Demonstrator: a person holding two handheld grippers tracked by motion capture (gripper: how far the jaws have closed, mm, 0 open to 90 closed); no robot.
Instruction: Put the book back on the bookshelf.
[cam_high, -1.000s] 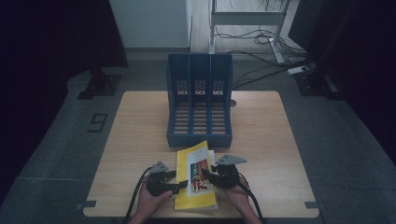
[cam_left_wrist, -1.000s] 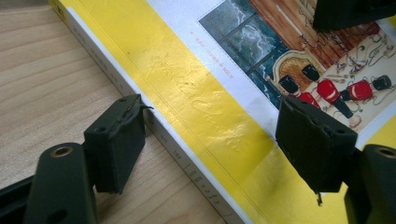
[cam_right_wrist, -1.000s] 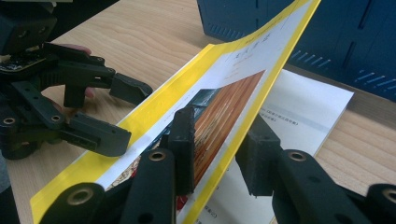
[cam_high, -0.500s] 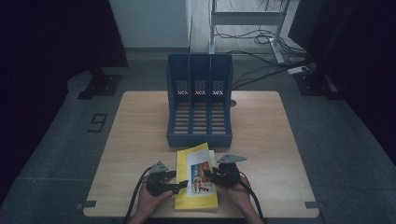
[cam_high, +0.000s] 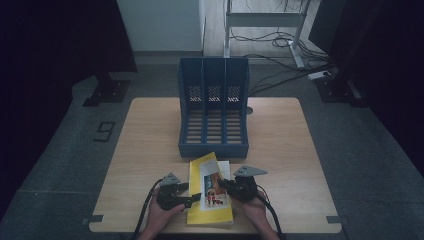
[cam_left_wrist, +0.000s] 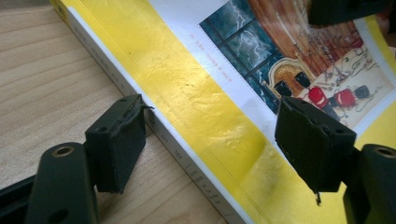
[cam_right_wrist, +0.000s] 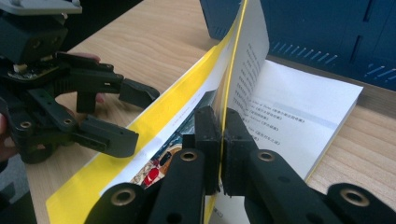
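1. Now the right gripper (cam_right_wrist: 219, 140) has its jaws pinched on the lifted yellow cover (cam_right_wrist: 187, 88) of the book (cam_high: 210, 192) — they have just been closing.
2. Beside it, the left gripper (cam_left_wrist: 210, 149) stands spread — the book's spine edge lies between its jaws, pads apart from it.
3. Beyond both jaws stands the blue file rack (cam_high: 214, 107).
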